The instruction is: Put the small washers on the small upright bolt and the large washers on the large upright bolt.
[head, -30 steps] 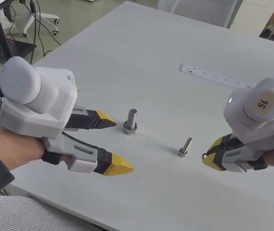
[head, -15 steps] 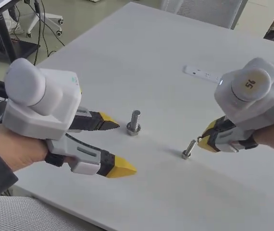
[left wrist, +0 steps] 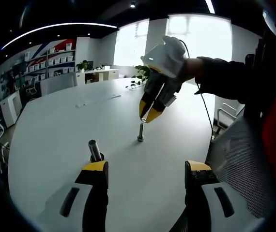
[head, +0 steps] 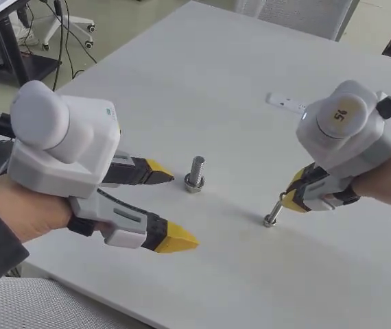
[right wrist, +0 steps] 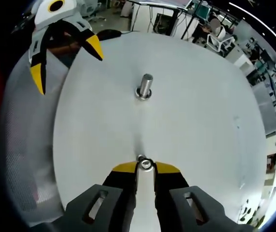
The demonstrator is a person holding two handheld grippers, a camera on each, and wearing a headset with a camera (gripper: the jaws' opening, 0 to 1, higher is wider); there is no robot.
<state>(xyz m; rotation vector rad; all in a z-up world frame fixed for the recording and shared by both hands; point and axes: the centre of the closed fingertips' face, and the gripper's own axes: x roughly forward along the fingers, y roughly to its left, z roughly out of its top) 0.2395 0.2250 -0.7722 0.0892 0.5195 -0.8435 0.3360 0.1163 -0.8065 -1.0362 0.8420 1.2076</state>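
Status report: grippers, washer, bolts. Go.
Left gripper open, beside large bolt. Right gripper shut on small washer, at top of small bolt; washer not yet down. Nothing blocking.

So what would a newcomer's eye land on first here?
The right gripper, jaws shut on a washer, poised just above the small bolt on the right of the table. Next, the left gripper, jaws wide open, beside the large bolt.
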